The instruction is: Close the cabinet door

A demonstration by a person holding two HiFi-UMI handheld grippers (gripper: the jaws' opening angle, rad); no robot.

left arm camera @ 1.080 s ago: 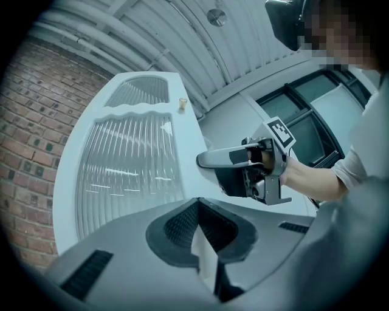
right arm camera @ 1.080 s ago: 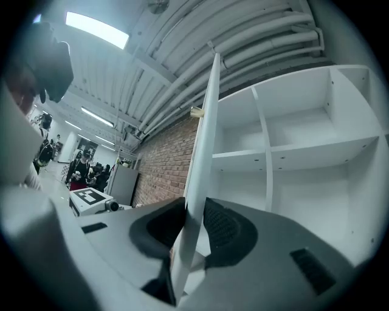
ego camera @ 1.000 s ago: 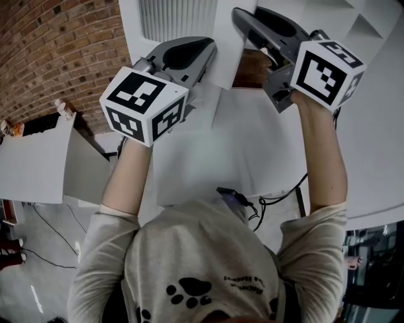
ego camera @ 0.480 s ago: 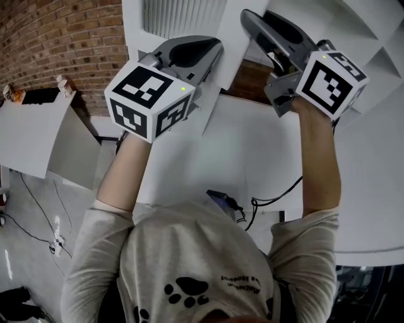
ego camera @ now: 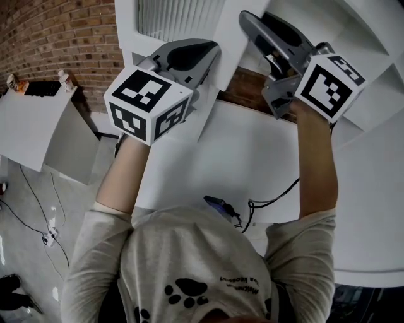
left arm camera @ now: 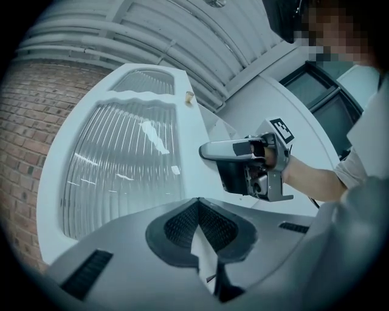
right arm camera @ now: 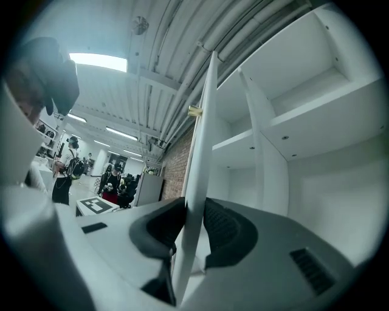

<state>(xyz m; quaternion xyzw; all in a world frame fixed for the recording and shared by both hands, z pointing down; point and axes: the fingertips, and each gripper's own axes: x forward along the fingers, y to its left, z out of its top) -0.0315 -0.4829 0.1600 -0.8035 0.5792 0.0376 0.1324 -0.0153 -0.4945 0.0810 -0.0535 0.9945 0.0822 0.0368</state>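
The white cabinet door (ego camera: 180, 19) with ribbed glass panels (left arm camera: 121, 170) stands open, and I see it edge-on in the right gripper view (right arm camera: 200, 152). My right gripper (ego camera: 249, 19) is shut on that edge, one pad on each face (right arm camera: 191, 212). A small brass knob (right arm camera: 194, 110) sits higher up the edge. My left gripper (ego camera: 211, 50) is shut with nothing held, its tip (left arm camera: 197, 203) close against the door's glass side. The left gripper view also shows the right gripper (left arm camera: 206, 152) on the door. White cabinet shelves (right arm camera: 292, 121) lie to the right.
A brick wall (ego camera: 63, 44) runs along the left. A white worktop (ego camera: 240, 158) with a cable (ego camera: 265, 202) is below my arms. Another white panel (ego camera: 31, 126) stands at the far left. People (right arm camera: 67, 170) stand far behind.
Both grippers have shifted sideways together with the door. More of the cabinet shelves show at the upper right. The right gripper's hold on the door edge is unchanged.
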